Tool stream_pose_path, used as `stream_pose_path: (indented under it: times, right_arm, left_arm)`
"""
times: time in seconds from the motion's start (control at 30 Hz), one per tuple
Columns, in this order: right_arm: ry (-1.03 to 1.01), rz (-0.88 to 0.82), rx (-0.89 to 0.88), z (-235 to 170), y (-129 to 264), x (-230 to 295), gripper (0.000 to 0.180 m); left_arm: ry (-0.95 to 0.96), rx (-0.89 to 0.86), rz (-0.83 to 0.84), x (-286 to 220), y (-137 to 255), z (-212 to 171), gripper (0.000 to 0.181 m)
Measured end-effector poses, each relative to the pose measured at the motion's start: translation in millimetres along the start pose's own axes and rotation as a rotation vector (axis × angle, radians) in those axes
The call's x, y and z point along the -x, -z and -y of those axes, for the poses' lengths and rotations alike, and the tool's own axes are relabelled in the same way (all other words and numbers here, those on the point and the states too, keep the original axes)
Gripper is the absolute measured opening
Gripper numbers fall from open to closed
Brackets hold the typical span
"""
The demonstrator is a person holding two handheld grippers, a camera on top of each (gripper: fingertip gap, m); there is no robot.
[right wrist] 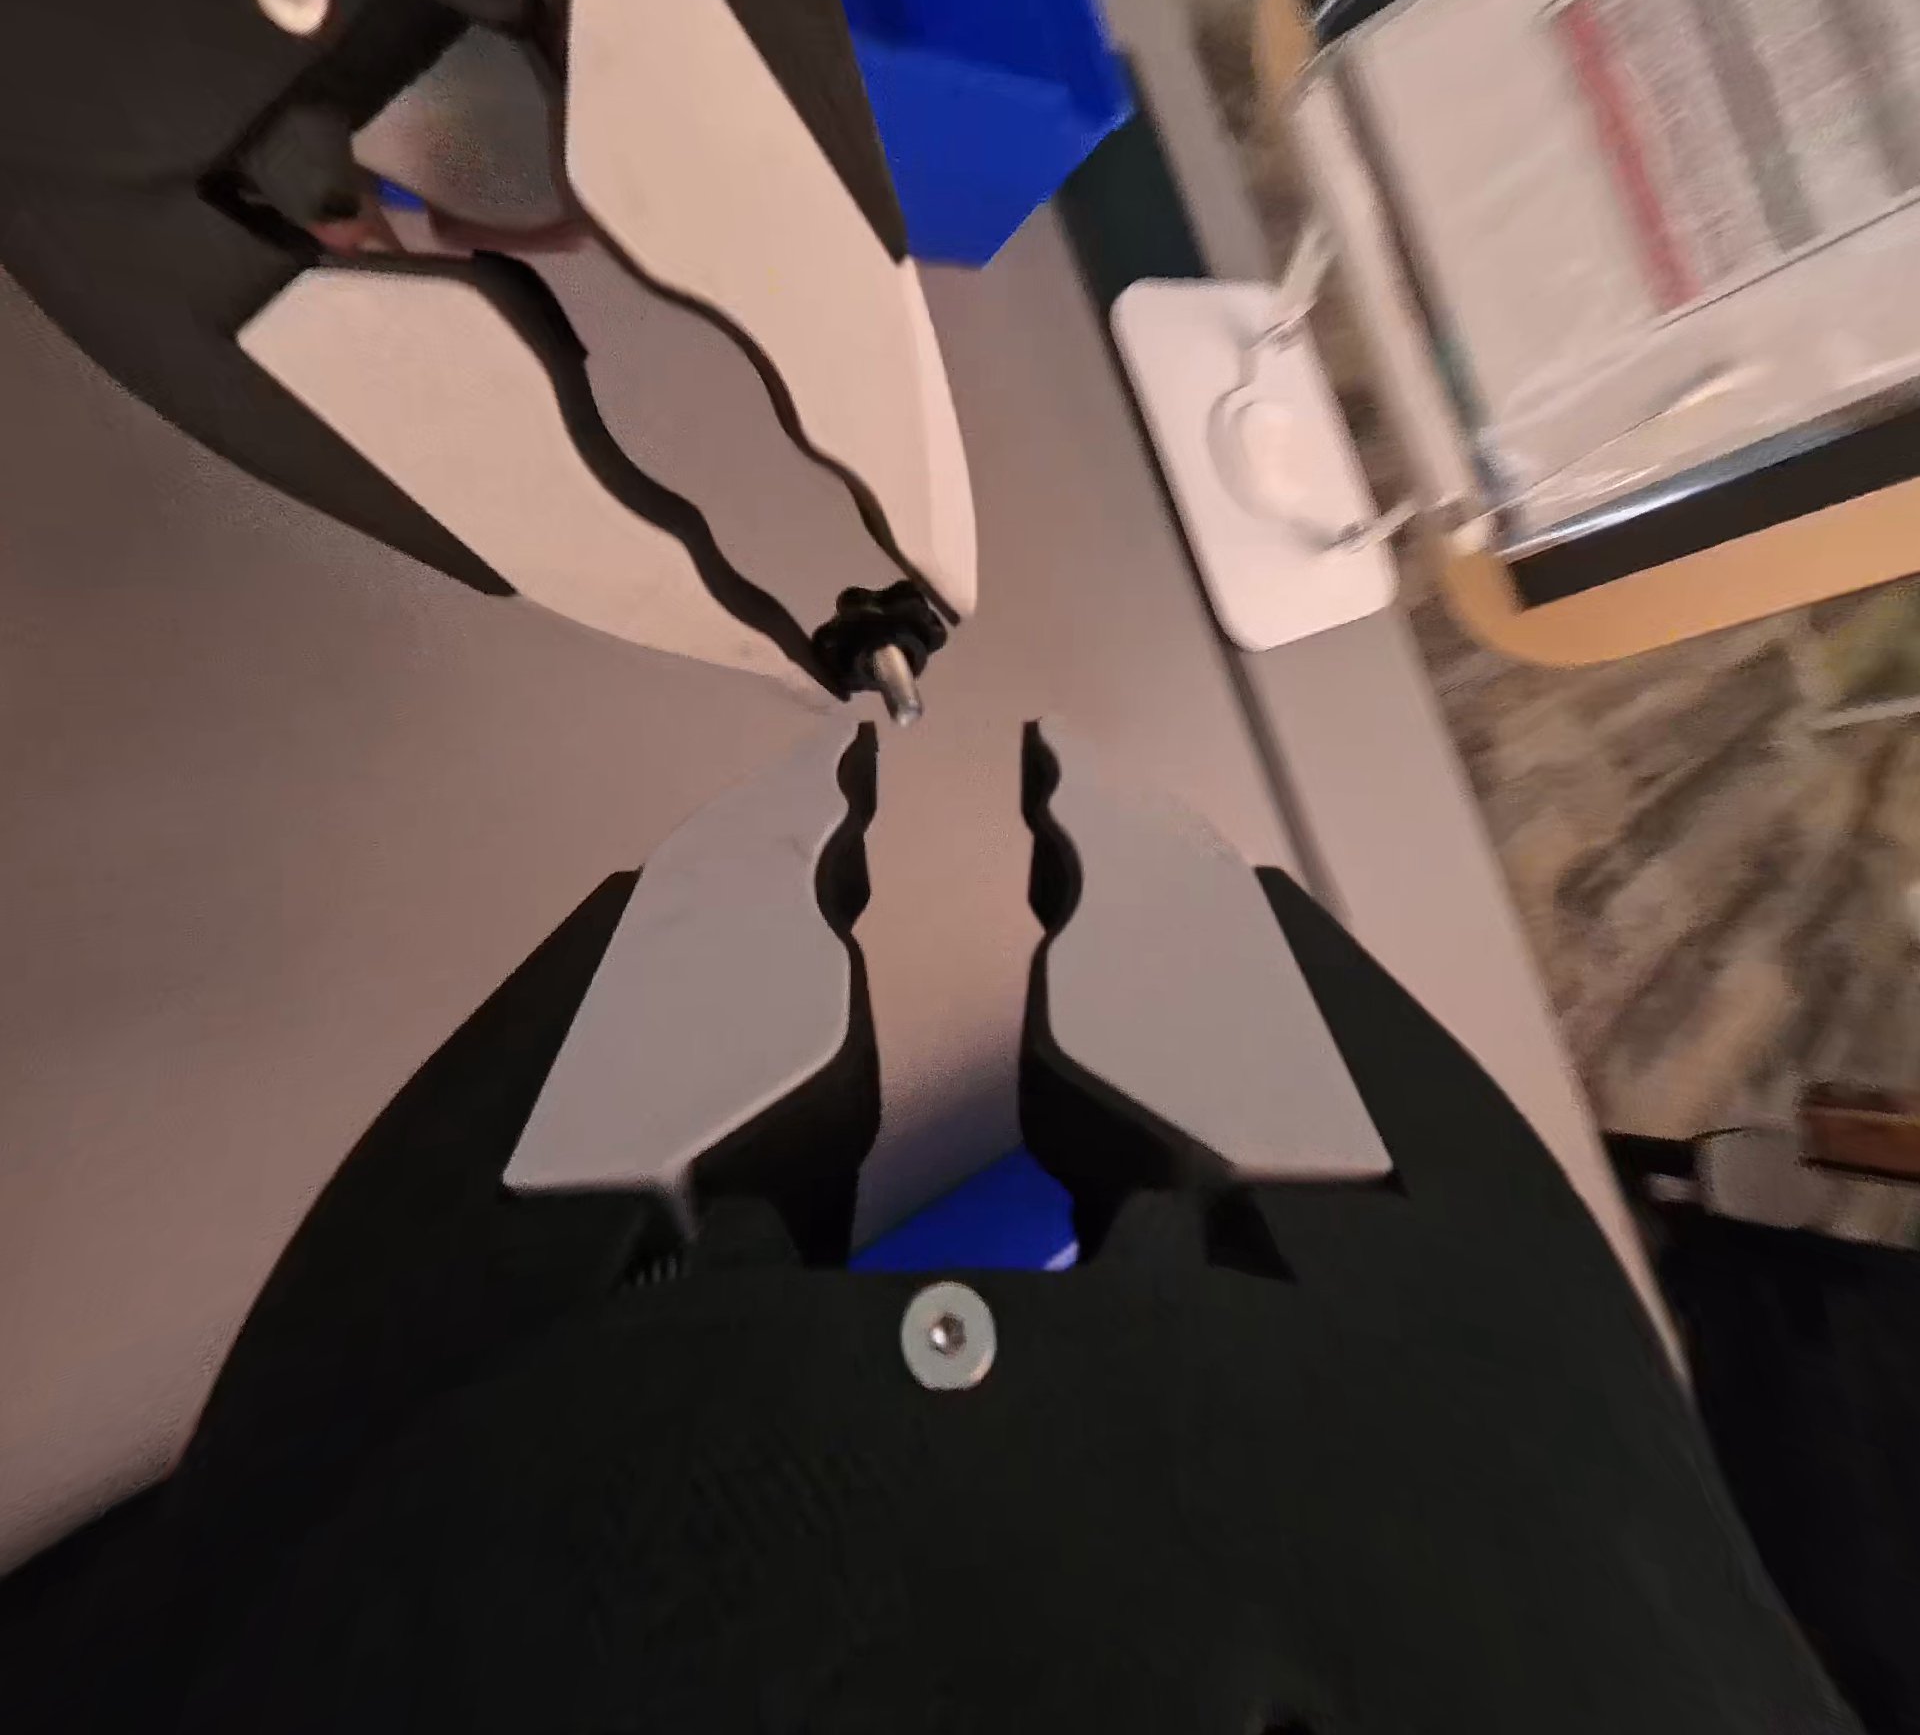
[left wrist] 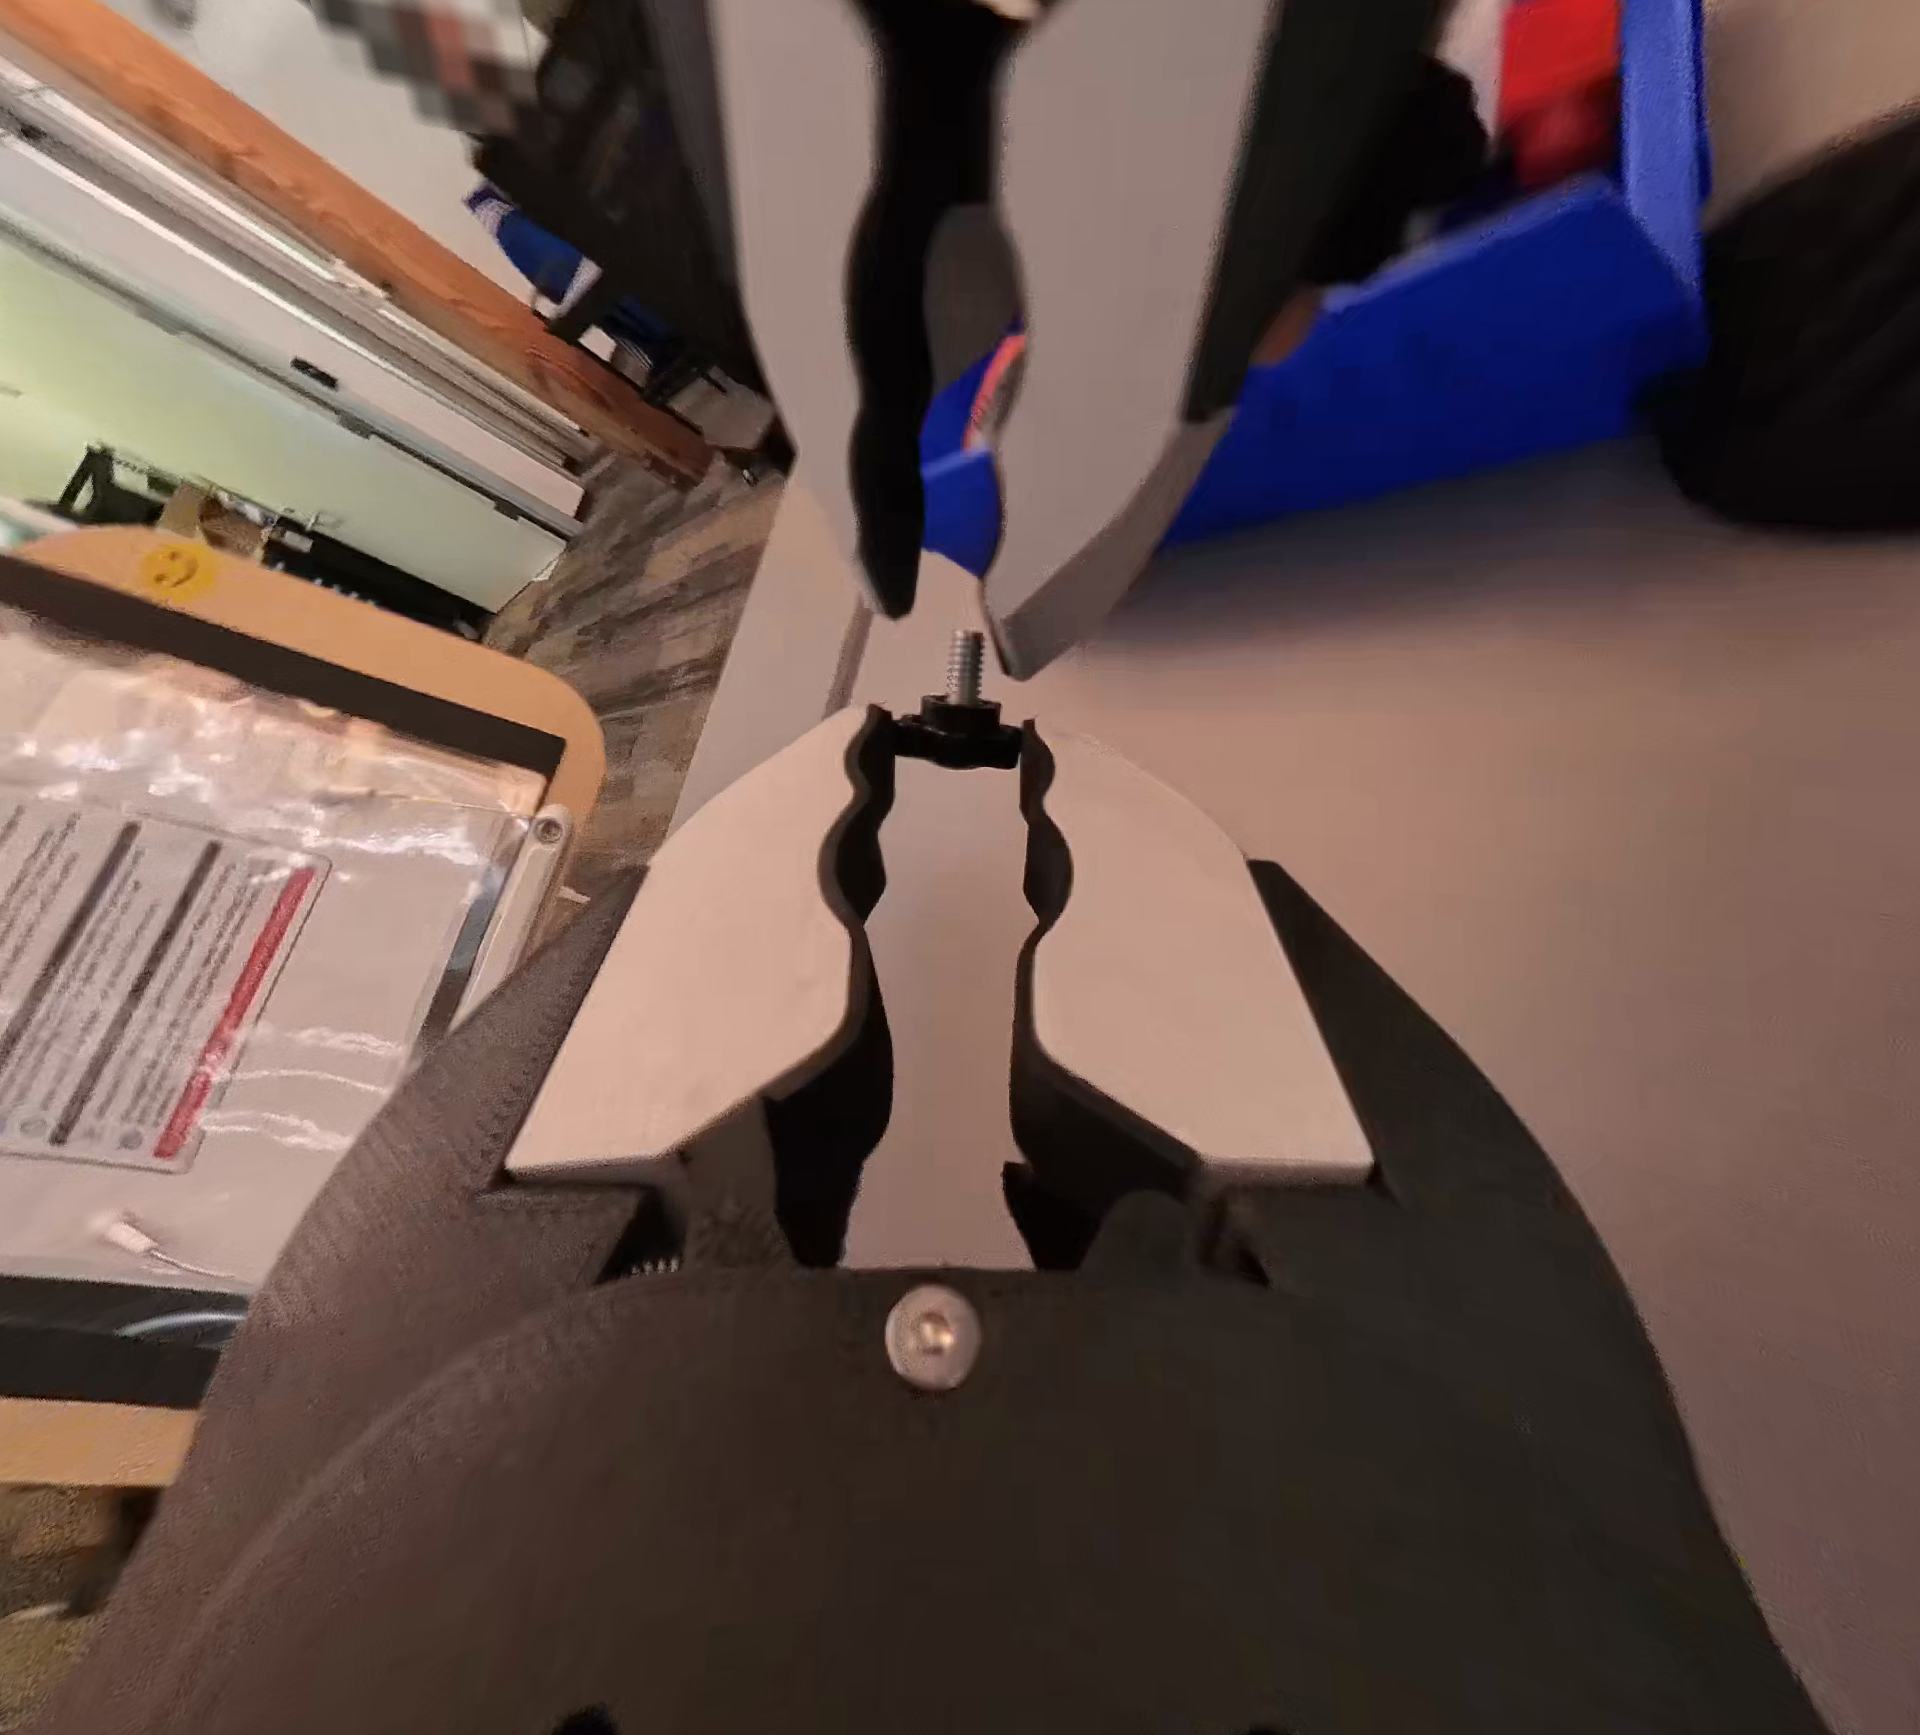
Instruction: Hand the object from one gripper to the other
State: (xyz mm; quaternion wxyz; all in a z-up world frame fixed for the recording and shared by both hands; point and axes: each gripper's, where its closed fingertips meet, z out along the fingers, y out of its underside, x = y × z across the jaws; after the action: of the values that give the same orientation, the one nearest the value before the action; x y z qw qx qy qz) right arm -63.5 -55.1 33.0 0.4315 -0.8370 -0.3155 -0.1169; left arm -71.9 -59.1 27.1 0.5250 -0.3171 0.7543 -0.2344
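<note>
Thumbscrew [left wrist: 956, 717] sits mid-frame, knob pinched in our left gripper [left wrist: 954, 735], thread pointing out. Our right gripper [right wrist: 943, 735], parted and empty, hovers just beside it; we should centre on the thread before closing.

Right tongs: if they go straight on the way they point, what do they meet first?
Probably the screw of the black knob held by the left tongs, just beyond the open right tongs; depth is uncertain.

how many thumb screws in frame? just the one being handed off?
1. The black-knobbed thumb screw with a silver threaded stud sits pinched in the left gripper, stud toward the open right gripper. The blue plastic bin may hide others.
</note>
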Motion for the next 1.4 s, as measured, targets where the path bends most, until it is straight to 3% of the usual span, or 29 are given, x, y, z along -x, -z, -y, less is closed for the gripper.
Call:
stream_pose_path:
  times: [0.1,0.2,0.3,0.43,0.53,0.83,0.93,1.03,1.13,1.3,1.4]
  right_arm:
    - [0.059,-0.174,-0.193,27.4,23.9,-23.9,0.039]
    - [0.093,-0.355,-0.410,54.1,54.9,-43.7,0.042]
    - [0.256,-0.469,-0.560,71.2,73.3,-37.7,0.044]
    - [0.519,-0.589,-0.598,84.5,73.4,-15.0,0.046]
    - [0.567,-0.547,-0.620,91.6,67.4,1.6,0.044]
    - [0.573,-0.509,-0.615,91.6,65.6,8.1,0.025]
    - [0.503,-0.409,-0.630,90.7,65.7,12.0,0.025]
    - [0.252,-0.255,-0.664,91.9,66.5,4.2,0.025]
    - [-0.141,0.051,-0.700,89.9,65.7,-1.8,0.024]
    - [-0.810,0.760,-0.726,100.3,77.4,11.0,0.024]
    - [-0.973,0.987,-0.723,101.1,78.2,14.8,0.024]
  left_arm:
    - [0.237,-0.157,0.014,24.5,16.1,18.4,0.022]
    - [0.517,-0.358,-0.052,43.8,39.3,40.3,0.022]
    - [0.788,-0.535,-0.239,50.1,60.9,59.1,0.022]
    - [1.002,-0.622,-0.450,46.2,71.5,71.1,0.022]
    - [1.056,-0.615,-0.555,36.6,71.9,76.6,0.022]
    - [1.009,-0.569,-0.630,19.8,72.4,82.3,0.023]
    - [1.033,-0.574,-0.697,17.2,75.0,83.9,0.023]
    - [1.024,-0.671,-0.719,27.8,85.2,88.7,0.035]
    - [0.836,-0.674,-0.506,40.7,86.3,80.1,0.052]
    - [0.380,-0.530,-0.125,44.2,78.9,66.5,0.054]
    - [0.168,-0.512,0.020,37.4,81.2,73.2,0.047]
